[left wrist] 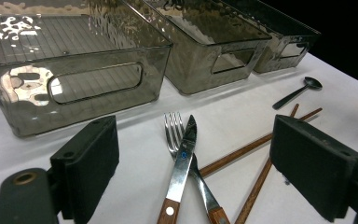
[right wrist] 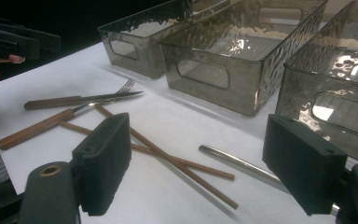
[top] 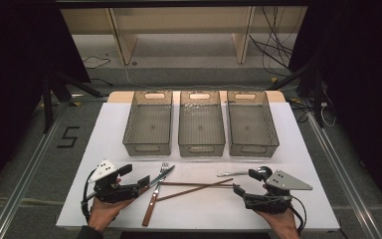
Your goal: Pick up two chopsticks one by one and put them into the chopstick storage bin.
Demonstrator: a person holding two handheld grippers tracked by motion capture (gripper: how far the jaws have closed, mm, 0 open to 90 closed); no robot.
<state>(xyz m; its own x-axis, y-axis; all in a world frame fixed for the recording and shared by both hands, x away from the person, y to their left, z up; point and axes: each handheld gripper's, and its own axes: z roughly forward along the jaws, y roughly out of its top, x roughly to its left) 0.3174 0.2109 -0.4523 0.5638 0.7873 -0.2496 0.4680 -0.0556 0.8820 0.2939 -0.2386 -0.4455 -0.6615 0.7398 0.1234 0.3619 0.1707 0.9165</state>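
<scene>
Item, cutlery for sorting: we find a knife and fork crossed near-left on the white table, two chopsticks crossed mid-table, and a spoon to the right. Left gripper sits beside the knife, jaws spread and empty; right gripper lies around the spoon's handle, jaws apart, not pressing. Beyond stand three empty bins in a row, likely one per utensil kind.

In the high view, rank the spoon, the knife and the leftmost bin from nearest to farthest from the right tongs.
1. Small metal spoon, just left of the right tongs.
2. Wooden-handled knife, left, across the chopsticks.
3. Leftmost smoky clear plastic bin, far back left.
</scene>
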